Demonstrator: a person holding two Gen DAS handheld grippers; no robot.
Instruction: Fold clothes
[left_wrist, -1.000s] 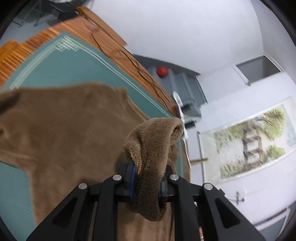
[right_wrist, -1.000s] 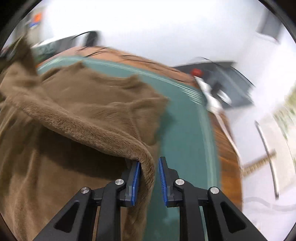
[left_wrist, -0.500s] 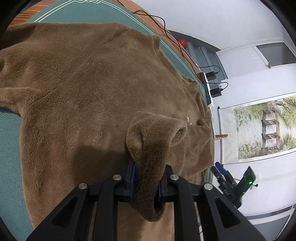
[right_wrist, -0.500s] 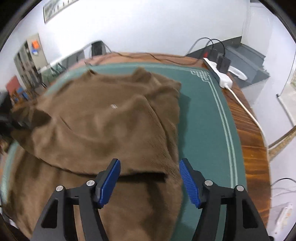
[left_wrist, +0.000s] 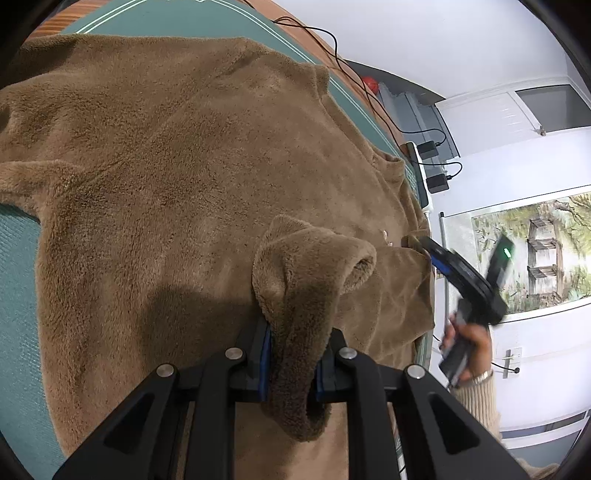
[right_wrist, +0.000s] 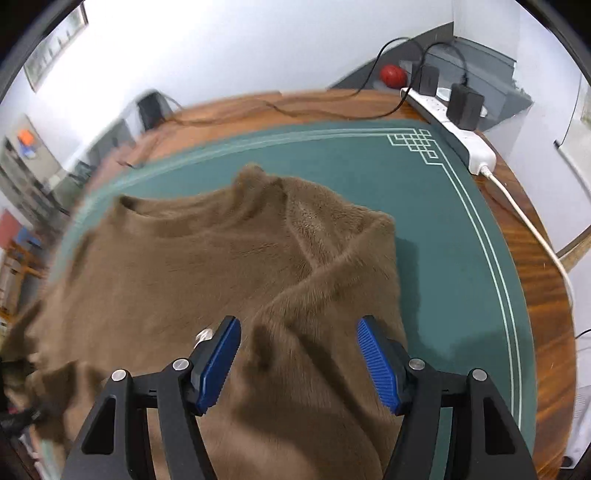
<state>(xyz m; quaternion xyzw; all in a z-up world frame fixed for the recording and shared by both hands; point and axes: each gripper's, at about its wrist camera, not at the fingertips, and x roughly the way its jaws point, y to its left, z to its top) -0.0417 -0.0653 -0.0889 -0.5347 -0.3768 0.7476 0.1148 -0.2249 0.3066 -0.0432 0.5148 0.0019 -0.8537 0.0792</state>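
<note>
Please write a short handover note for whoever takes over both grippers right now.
Left gripper: shut on a thick fold of the brown sweater, held above the rest.
Right gripper: jaws wide open, empty, poised over the sweater's right side.
The sweater lies spread on the green mat, one flap already folded over at the right.
Left to do: lay down the held fold, release, fold the rest and smooth it.

Plush brown fleece sweater (left_wrist: 177, 155) on matt green felt mat (right_wrist: 436, 229).
</note>
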